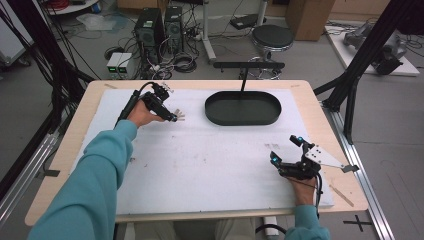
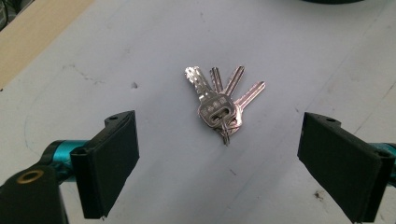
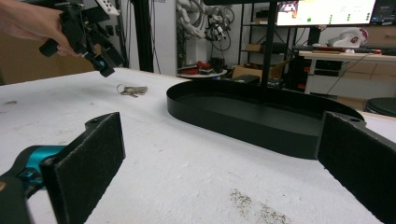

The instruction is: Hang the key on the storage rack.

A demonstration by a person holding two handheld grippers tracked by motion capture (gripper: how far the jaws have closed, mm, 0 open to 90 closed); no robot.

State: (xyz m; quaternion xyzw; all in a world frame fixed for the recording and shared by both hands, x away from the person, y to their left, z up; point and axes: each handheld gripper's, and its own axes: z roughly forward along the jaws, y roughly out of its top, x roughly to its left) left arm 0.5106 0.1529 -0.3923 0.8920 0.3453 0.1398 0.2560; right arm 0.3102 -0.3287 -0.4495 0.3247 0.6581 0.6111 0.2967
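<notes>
A bunch of silver keys [image 2: 220, 102] on a ring lies fanned on the white mat; the keys [image 3: 131, 89] also show far off in the right gripper view and as a pale spot, the keys [image 1: 179, 116], in the high view. My left gripper [image 1: 172, 116] hovers just over them, open, its jaws wide on either side of the bunch without touching it. A black oval tray [image 1: 242, 108] stands empty at the back centre, its near wall [image 3: 243, 125] ahead of the right jaws. My right gripper [image 1: 286, 150] rests open near the front right of the mat, holding nothing.
The white mat [image 1: 200, 160] covers most of the wooden table [image 1: 70, 150]. A black stand [image 1: 248, 65] rises behind the tray. Computers, cables and a stool sit on the floor beyond the table's far edge.
</notes>
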